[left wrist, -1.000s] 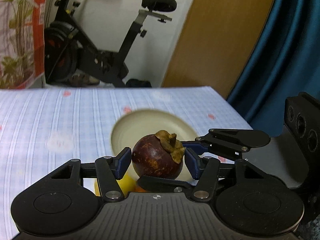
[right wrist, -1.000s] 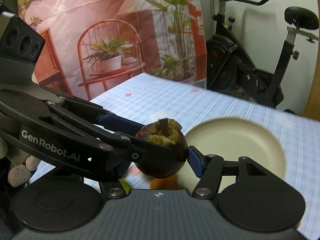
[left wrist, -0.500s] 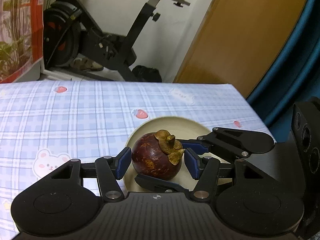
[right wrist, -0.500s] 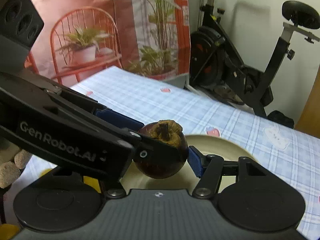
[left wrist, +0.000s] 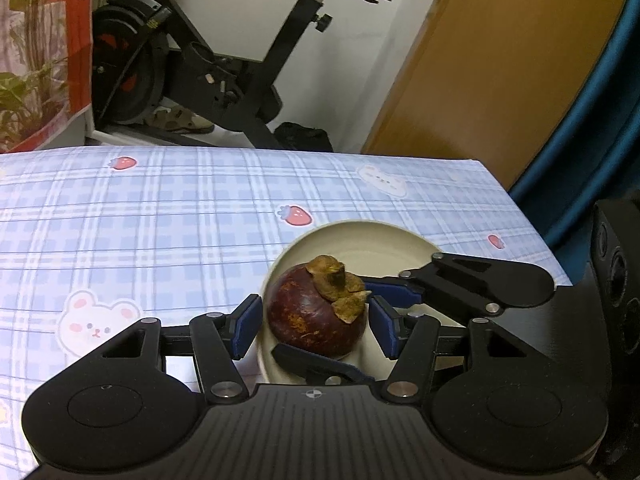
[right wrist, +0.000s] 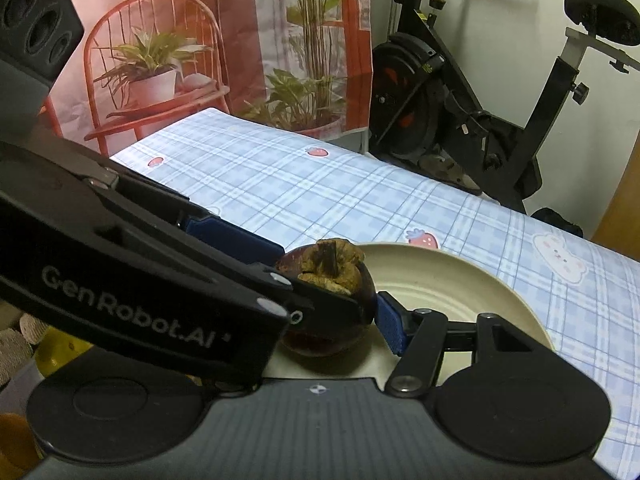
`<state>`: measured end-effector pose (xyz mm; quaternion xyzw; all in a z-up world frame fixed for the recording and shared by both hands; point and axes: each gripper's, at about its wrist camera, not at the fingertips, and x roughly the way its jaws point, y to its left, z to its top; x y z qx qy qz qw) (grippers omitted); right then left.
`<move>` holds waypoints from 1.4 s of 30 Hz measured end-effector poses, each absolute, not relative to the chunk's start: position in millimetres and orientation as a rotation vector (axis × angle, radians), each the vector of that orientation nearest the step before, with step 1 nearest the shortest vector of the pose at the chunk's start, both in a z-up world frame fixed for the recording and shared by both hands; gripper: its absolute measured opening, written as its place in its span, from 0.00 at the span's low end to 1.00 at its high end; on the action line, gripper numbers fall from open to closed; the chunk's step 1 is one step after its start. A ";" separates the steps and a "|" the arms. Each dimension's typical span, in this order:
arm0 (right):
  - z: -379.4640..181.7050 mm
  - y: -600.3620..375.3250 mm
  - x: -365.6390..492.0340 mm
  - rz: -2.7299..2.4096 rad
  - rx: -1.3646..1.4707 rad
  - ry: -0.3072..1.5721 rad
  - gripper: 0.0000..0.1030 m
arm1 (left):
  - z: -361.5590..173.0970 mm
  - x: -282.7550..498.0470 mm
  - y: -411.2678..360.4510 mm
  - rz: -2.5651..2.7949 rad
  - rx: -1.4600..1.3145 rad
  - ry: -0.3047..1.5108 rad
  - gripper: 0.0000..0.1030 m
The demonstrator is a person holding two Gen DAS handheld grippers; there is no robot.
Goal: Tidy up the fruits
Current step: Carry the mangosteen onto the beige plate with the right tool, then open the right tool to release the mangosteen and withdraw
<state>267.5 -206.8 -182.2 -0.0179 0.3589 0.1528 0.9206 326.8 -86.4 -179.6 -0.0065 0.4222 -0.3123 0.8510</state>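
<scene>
Over the cream plate (left wrist: 404, 236), both my left gripper (left wrist: 316, 318) and right gripper (right wrist: 326, 300) clamp the mangosteen (left wrist: 310, 320), so I'd lower level until it seats, then release both together.

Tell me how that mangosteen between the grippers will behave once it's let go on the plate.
Probably rolls a little: the mangosteen is round, though the raised rim of the plate should contain it. Its rind looks hard and matte, so likely neither slippery nor easily bruised. The dry calyx on top looks brittle and might crumble if pinched.
</scene>
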 end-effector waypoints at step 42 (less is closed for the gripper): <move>-123.3 -187.5 151.1 0.266 0.112 0.672 0.73 | -108.5 178.4 -13.4 -0.410 0.113 0.726 0.70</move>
